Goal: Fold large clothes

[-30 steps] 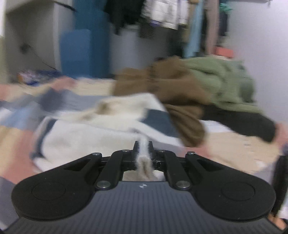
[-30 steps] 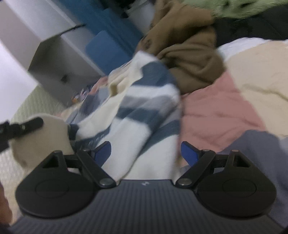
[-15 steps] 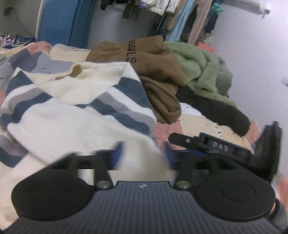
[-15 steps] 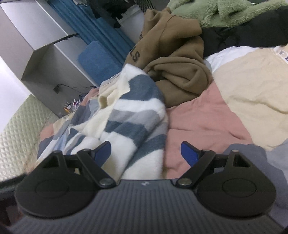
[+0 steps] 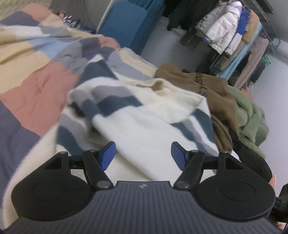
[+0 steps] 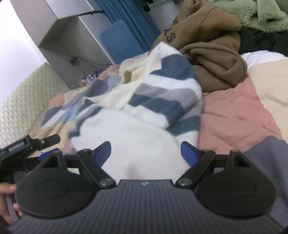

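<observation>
A fluffy cream sweater with navy and grey stripes (image 5: 144, 115) lies rumpled on a pink, beige and grey patchwork quilt (image 5: 36, 90), beside a brown hoodie (image 6: 212, 46). Left gripper (image 5: 143, 153) and right gripper (image 6: 145, 151) hover above it, the 2 pairs of jaws spread, gripping nothing.

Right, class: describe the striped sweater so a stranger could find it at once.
Start at the patchwork quilt covering the bed. In its middle lies a crumpled sweater, beside a brown hoodie and a green fleece. It alone is cream with navy and grey stripes.
</observation>
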`<state>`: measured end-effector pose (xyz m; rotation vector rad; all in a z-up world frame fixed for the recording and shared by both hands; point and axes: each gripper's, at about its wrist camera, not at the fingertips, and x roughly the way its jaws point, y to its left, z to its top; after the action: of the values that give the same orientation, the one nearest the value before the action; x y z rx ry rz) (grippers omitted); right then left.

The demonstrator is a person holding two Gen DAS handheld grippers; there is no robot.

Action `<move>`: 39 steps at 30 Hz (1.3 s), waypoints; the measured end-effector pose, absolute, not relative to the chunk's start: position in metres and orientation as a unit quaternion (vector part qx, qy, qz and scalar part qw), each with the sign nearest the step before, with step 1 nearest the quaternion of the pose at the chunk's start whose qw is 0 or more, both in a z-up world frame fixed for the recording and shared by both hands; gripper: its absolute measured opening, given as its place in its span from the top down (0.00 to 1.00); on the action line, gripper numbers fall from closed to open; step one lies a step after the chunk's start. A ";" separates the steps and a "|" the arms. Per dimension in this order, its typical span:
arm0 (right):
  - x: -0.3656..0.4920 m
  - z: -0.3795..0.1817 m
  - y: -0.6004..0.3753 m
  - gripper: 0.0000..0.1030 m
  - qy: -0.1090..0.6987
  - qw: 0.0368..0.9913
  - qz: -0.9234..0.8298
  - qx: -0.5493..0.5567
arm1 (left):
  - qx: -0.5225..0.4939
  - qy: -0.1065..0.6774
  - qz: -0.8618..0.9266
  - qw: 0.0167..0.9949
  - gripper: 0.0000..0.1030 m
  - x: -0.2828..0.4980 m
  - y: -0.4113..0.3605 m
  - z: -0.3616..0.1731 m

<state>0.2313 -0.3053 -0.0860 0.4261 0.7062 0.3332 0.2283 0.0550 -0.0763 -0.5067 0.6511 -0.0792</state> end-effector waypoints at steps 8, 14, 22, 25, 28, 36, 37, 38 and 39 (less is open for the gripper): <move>0.242 -0.099 -0.307 0.33 0.360 0.906 0.111 0.195 | -0.240 0.346 0.008 0.907 0.30 0.234 0.060 -0.107; 0.246 -0.107 -0.295 0.71 0.382 0.905 0.097 0.162 | -0.232 0.364 0.024 0.902 0.30 0.230 0.063 -0.121; 0.236 -0.091 -0.294 0.86 0.338 0.928 0.084 0.133 | -0.209 0.349 0.043 0.913 0.30 0.214 0.073 -0.110; 0.243 -0.101 -0.297 0.86 0.354 0.921 0.070 0.143 | -0.210 0.351 0.047 0.911 0.29 0.204 0.078 -0.105; 0.242 -0.104 -0.293 0.86 0.357 0.922 0.066 0.136 | -0.201 0.352 0.049 0.913 0.29 0.185 0.085 -0.095; 0.223 -0.088 -0.297 0.82 0.359 0.919 0.065 0.147 | -0.198 0.359 0.080 0.909 0.29 0.131 0.099 -0.088; 0.218 -0.083 -0.298 0.81 0.359 0.919 0.066 0.147 | -0.202 0.359 0.082 0.907 0.29 0.127 0.101 -0.088; 0.212 -0.080 -0.298 0.78 0.359 0.920 0.065 0.147 | -0.206 0.359 0.084 0.906 0.29 0.125 0.103 -0.087; 0.206 -0.077 -0.299 0.69 0.359 0.919 0.063 0.147 | -0.211 0.359 0.085 0.905 0.29 0.124 0.105 -0.086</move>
<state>0.2062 -0.2989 -0.0769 0.3028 0.7379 0.1305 0.1238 0.1050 -0.0861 -0.4365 0.7419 0.1761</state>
